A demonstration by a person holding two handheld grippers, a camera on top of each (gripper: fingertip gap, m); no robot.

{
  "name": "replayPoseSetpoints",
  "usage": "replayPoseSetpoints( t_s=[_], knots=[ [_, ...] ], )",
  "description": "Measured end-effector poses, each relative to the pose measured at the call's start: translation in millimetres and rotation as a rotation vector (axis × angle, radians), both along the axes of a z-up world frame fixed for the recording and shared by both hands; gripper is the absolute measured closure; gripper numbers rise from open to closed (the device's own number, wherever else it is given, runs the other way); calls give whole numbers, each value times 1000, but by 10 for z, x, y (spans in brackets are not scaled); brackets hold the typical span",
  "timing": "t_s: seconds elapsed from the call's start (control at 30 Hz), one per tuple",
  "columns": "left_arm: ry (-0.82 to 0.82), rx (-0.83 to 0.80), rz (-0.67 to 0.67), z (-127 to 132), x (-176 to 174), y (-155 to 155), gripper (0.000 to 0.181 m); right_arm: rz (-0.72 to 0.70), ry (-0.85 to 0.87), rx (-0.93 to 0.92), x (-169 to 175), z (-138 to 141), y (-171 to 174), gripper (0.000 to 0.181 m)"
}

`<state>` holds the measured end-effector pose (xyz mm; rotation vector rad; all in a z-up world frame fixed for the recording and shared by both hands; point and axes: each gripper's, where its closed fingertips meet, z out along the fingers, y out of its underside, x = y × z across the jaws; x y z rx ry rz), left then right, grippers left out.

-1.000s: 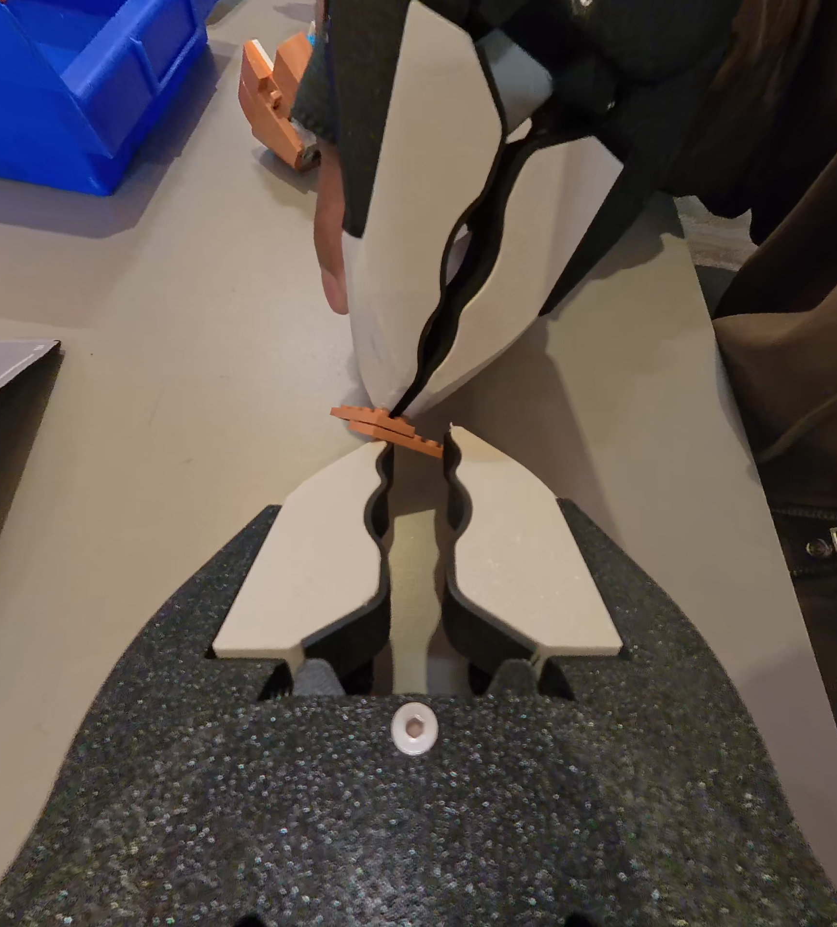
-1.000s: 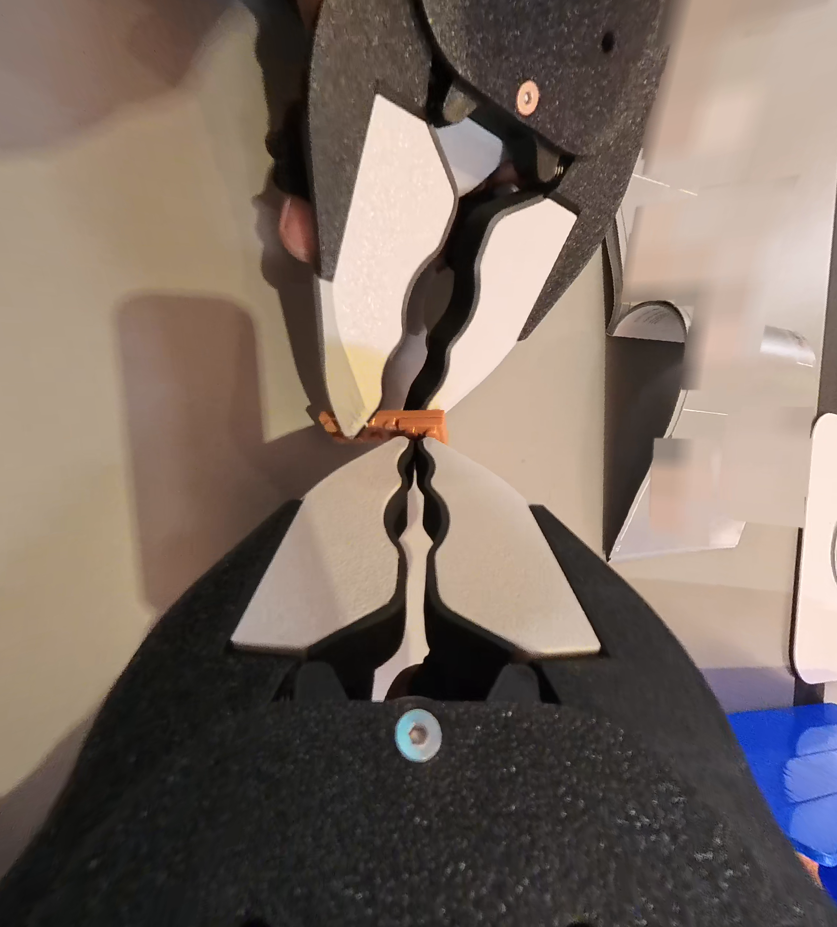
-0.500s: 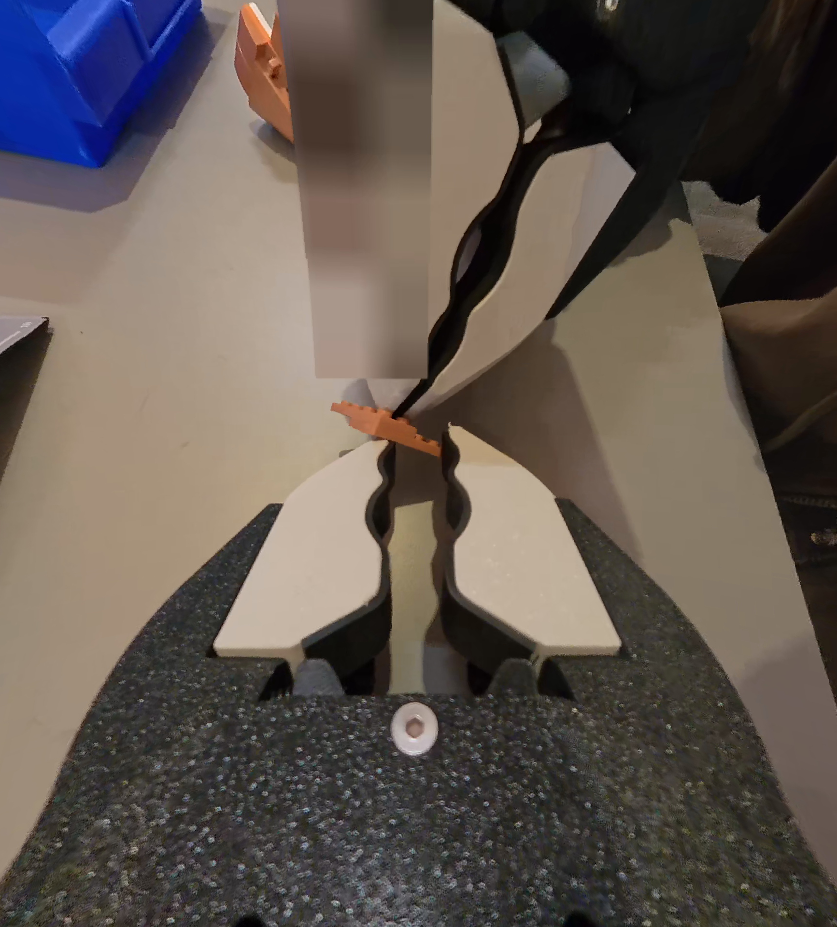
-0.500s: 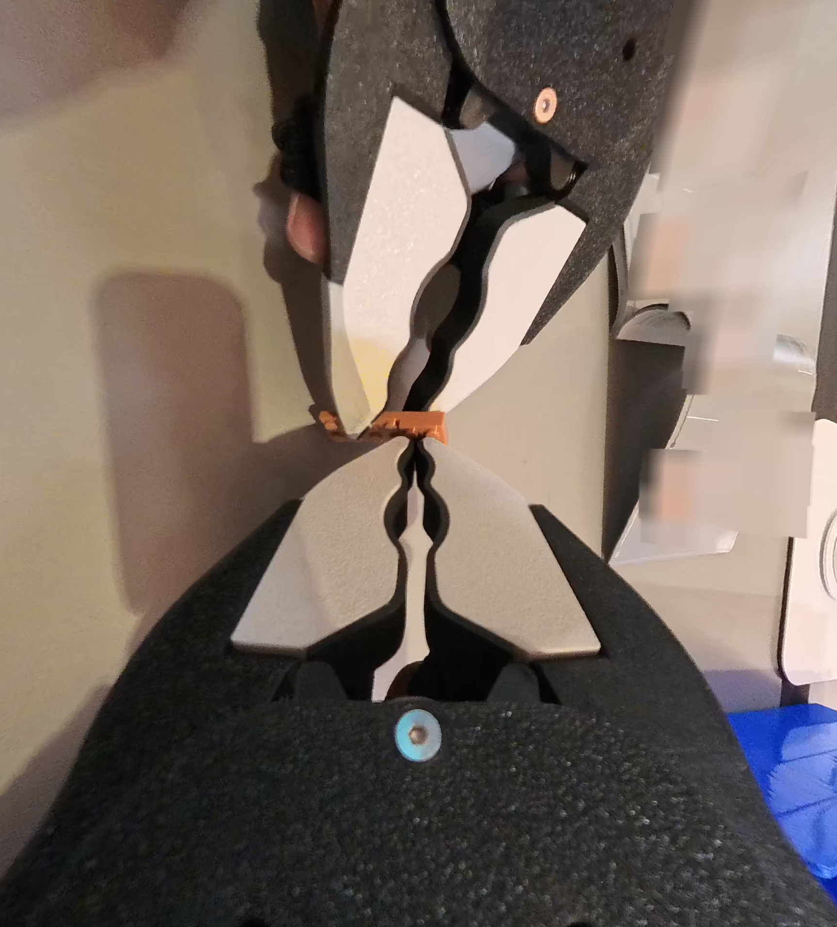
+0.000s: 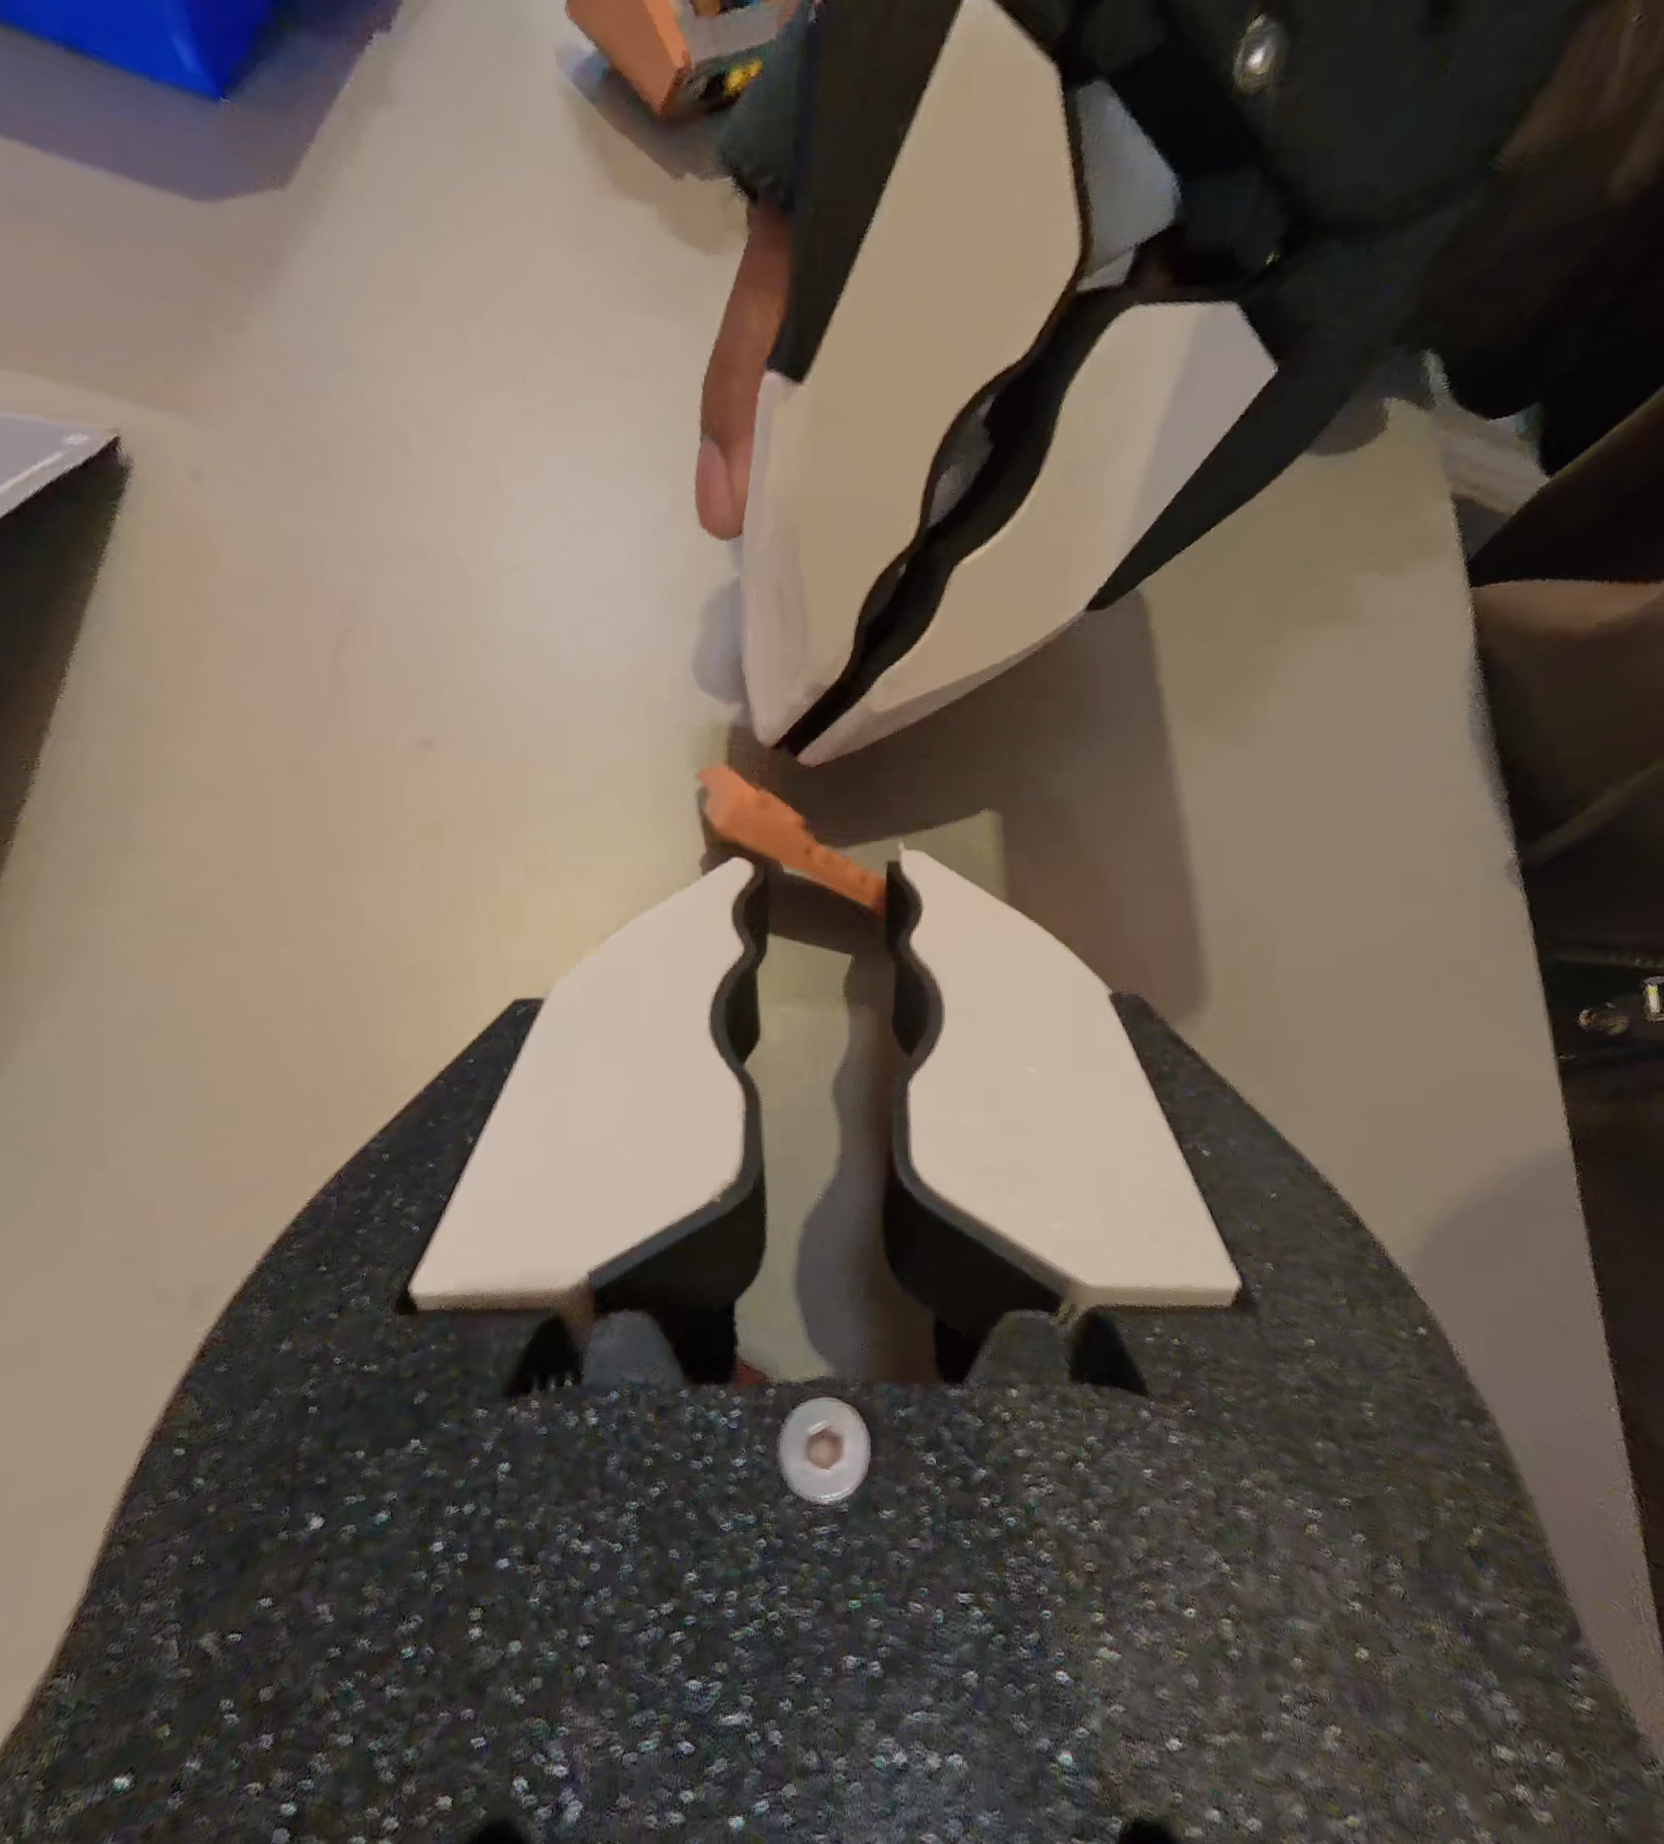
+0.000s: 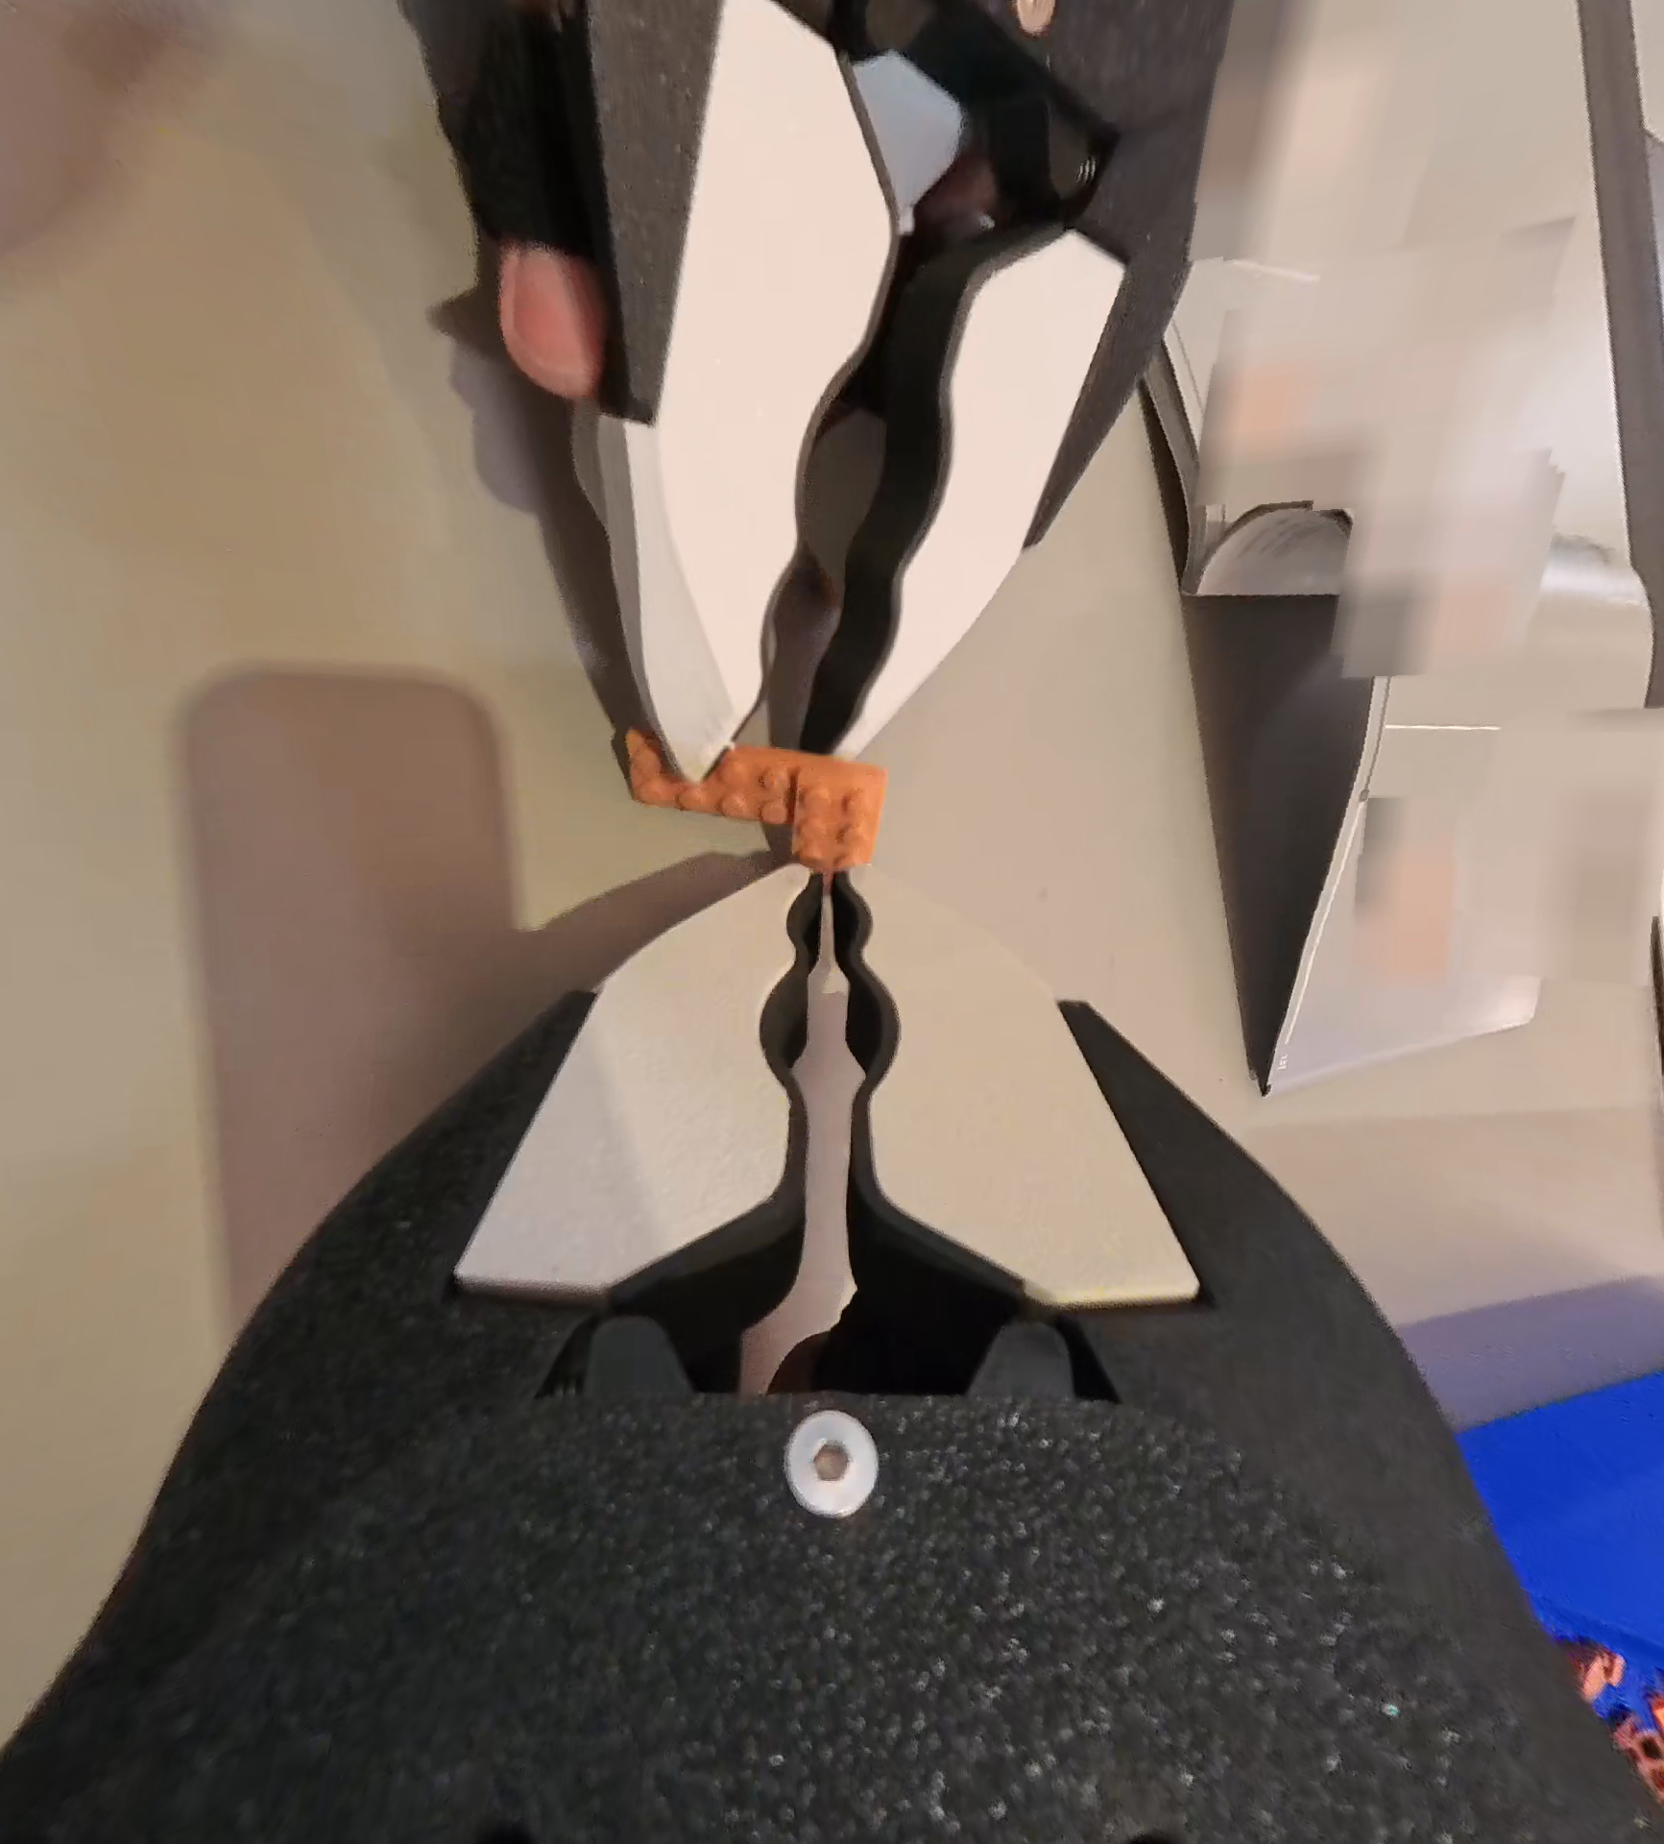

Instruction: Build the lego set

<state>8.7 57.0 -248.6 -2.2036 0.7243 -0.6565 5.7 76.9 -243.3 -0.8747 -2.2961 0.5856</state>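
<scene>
A small orange lego plate assembly is held in the air over the beige table. My left gripper is shut on it, with the piece spanning the gap between its fingertips. The right wrist view shows the piece's studded face and the left gripper on it from the far side. My right gripper is shut and empty, its tips at the near edge of the piece. In the left wrist view the right gripper sits just beyond the piece, with a small gap.
A blue bin and a larger orange lego build stand at the far end of the table. A grey booklet lies at the left, and also shows in the right wrist view. The person's dark clothing is past the table's right edge. The grippers are tip to tip, or close to it. Both grippers' tips are roughly 20 cm from the larger orange lego build.
My right gripper was on the orange piece before; it has drawn back and now stands clear of it. The left gripper still holds the piece, tilted more.
</scene>
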Motion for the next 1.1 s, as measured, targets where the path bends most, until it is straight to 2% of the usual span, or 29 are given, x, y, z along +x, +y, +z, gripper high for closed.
replayPoseSetpoints(
  t_s=[0.23,0.33,0.43,0.53,0.63,0.77,0.87,0.97,1.1],
  knots=[
    [48,-15,54,-2,-217,16,150,-13,41,-20,-57,57,-6,179],
    [45,38,75,87,-274,63,150,-45,71,10,-26,135,72,177],
    [47,133,103,181,-321,151,151,-85,114,35,92,342,245,176],
    [56,253,133,262,-358,256,152,-163,156,0,297,663,598,176],
    [54,370,151,343,-370,334,152,-279,169,2,546,947,1200,175],
    [27,479,167,467,-370,387,155,-407,93,6,804,1092,2054,169],
    [-41,544,170,597,-360,391,157,-450,38,17,860,1117,2549,166],
    [-104,584,190,693,-391,407,158,-457,11,-1,780,1139,2838,163],
    [-180,606,215,780,-451,424,160,-416,-43,48,623,1097,3010,161]
  ],
)
